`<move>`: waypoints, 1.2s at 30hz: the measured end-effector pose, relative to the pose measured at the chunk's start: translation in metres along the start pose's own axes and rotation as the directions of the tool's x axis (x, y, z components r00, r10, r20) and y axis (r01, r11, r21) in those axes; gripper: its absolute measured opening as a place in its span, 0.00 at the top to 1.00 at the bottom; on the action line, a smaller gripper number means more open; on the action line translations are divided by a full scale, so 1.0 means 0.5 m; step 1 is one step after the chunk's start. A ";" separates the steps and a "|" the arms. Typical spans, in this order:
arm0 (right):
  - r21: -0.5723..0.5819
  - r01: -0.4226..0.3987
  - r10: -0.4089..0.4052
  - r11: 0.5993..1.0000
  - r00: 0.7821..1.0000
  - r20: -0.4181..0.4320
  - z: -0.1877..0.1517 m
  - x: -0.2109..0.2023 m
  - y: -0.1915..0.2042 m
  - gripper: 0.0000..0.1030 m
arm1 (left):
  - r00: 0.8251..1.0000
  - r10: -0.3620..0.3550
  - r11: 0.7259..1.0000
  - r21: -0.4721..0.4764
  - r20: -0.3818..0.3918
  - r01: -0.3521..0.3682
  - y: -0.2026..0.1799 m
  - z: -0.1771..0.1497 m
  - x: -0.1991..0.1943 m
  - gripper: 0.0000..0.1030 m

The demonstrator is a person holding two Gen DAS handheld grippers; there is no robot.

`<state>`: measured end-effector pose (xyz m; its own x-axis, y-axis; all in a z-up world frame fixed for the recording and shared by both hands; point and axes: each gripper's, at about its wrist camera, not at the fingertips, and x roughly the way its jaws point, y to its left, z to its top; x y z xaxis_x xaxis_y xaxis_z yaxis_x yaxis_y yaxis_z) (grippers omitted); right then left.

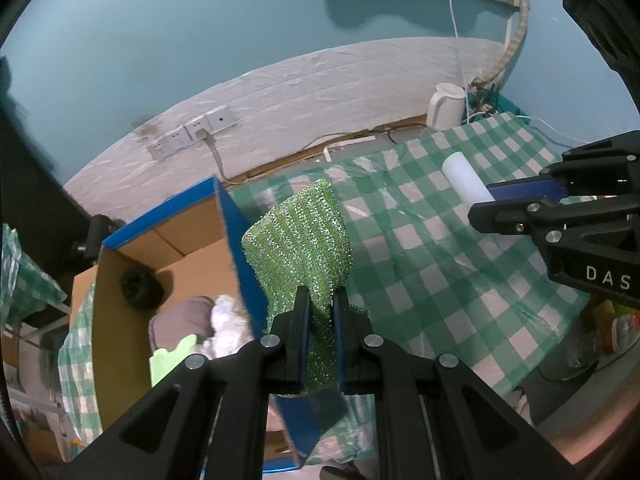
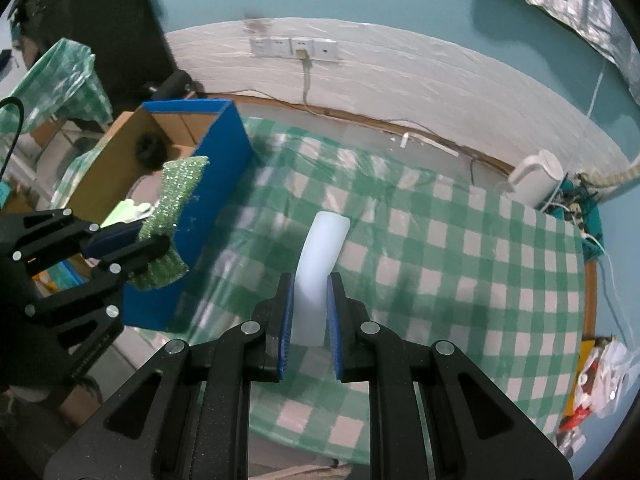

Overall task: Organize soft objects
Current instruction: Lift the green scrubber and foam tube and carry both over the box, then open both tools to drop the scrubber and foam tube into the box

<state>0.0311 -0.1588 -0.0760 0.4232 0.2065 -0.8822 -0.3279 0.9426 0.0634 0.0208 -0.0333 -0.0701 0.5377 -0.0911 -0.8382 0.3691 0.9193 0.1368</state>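
Note:
My left gripper [image 1: 321, 300] is shut on a glittery green scrub cloth [image 1: 300, 240], held up over the right wall of the blue cardboard box [image 1: 236, 236]. The same cloth [image 2: 176, 192] and left gripper [image 2: 156, 236] show at the left of the right wrist view, by the box [image 2: 216, 152]. My right gripper [image 2: 310, 296] is shut on a white foam piece [image 2: 322, 252] that bends upward above the checked tablecloth [image 2: 440, 248]. It also shows in the left wrist view [image 1: 466, 178], held by the right gripper [image 1: 486, 204].
The box holds a grey soft item [image 1: 180, 320], a white fluffy item [image 1: 228, 320], a light green cloth [image 1: 172, 356] and a dark object [image 1: 140, 286]. A white kettle [image 2: 536, 180] and cables stand at the table's far right. Wall sockets [image 2: 294, 48] sit behind.

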 end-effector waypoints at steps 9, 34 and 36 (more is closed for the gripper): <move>-0.063 -0.033 0.032 0.997 0.999 -0.004 0.047 0.017 0.087 0.86 | 0.999 0.045 0.997 -0.069 0.008 -0.044 0.085 -0.020 -0.017 0.90; -0.210 -0.130 0.112 0.969 0.989 -0.096 0.122 0.127 0.316 0.86 | 0.985 0.164 0.959 -0.224 -0.063 -0.174 0.299 -0.128 0.004 0.90; -0.213 -0.137 0.117 0.967 0.988 -0.103 0.125 0.137 0.327 0.86 | 0.984 0.162 0.956 -0.233 -0.076 -0.175 0.310 -0.136 0.010 0.90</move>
<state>0.0593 0.0257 -0.0967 0.2925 0.2876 -0.9120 -0.5553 0.8275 0.0828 0.0291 0.1348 -0.0888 0.5314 0.0882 -0.8425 0.0819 0.9846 0.1547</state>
